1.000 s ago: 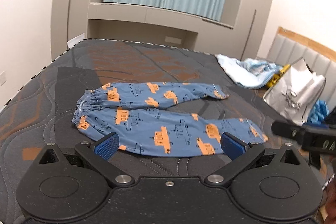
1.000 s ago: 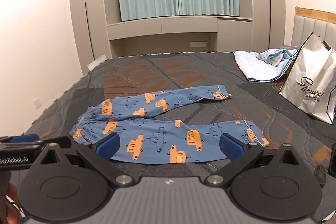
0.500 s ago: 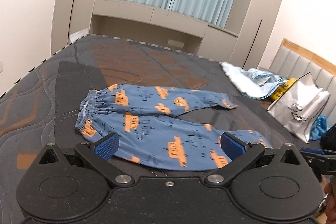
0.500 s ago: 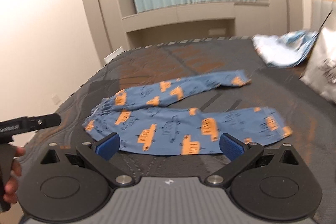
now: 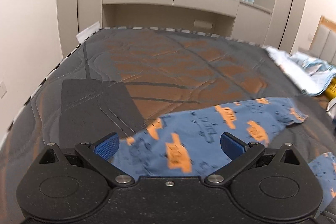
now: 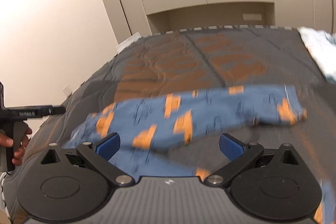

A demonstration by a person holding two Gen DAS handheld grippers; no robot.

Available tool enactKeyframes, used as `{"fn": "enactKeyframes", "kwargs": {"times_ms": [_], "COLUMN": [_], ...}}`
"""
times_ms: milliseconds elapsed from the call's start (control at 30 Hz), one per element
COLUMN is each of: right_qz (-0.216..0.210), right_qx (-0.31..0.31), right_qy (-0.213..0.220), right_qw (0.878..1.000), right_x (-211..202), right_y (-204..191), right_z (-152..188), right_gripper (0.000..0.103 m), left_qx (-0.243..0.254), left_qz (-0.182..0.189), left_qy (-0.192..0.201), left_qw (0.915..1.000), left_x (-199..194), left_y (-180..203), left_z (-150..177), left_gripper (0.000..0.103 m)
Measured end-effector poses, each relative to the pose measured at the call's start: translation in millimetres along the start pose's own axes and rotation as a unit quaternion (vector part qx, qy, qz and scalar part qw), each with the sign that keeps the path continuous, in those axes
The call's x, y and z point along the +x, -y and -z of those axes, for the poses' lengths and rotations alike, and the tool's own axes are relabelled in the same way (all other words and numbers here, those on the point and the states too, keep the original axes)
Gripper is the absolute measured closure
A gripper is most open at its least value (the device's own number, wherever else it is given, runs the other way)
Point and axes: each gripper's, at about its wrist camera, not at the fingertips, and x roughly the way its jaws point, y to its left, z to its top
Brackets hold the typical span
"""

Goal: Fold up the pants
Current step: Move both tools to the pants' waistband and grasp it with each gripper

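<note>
Left wrist view: the left gripper (image 5: pixel 169 143) is held with its jaws spread wide and nothing between them, low over the near edge of the bed (image 5: pixel 168 68). The pants (image 5: pixel 210 140) lie directly ahead of and under the blue finger pads (image 5: pixel 107 145), spread on the bed's quilted grey and orange cover, running from the near edge toward the right side. The fabric is blue with an orange vehicle print; one leg ends in a cuff toward the right edge, and part of the second leg shows at the lower right. A pale bundle of cloth (image 5: pixel 294 64) sits at the far right corner. Right wrist view: the right gripper (image 6: pixel 169 145) is likewise spread wide and empty, low over the near edge. The pants (image 6: pixel 199 110) appear motion-blurred, lying lengthwise across the bed from left to right, with one leg stretched toward the right edge. At the left border a hand (image 6: pixel 14 144) holds the handle of the other gripper, off the left edge of the bed. Task status: no fold is visible; the garment lies flat at full length and neither gripper holds cloth. In all likelihood the work is at its start, with the first grasp, every fold and the final smoothing remaining.
</note>
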Motion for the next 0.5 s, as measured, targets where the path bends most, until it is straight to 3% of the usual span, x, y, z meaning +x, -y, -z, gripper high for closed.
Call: {"fn": "enactKeyframes", "kwargs": {"times_ms": [167,333,433,500], "right_qz": [-0.048,-0.093,-0.095,-0.101], "right_qx": [-0.062,-0.077,-0.137,-0.175], "right_qy": [-0.078,-0.127,-0.149,-0.17], "right_qw": [0.994,0.984,0.975,0.965], "right_x": [44,97,132,155], "right_y": [6,15,13,14], "right_z": [-58,-88,-102,-110], "right_gripper": [0.0,0.001,0.011,0.024], "left_qx": [0.045,0.104,0.112,0.114], "left_qz": [-0.001,0.015,0.049,0.075], "left_qy": [-0.057,-0.097,-0.127,-0.153], "left_qw": [0.9974,0.9897,0.9844,0.9788], "left_x": [31,67,97,120], "left_y": [-22,-33,-42,-47], "left_z": [-31,-42,-45,-47], "left_gripper": [0.001,0.019,0.041,0.073]}}
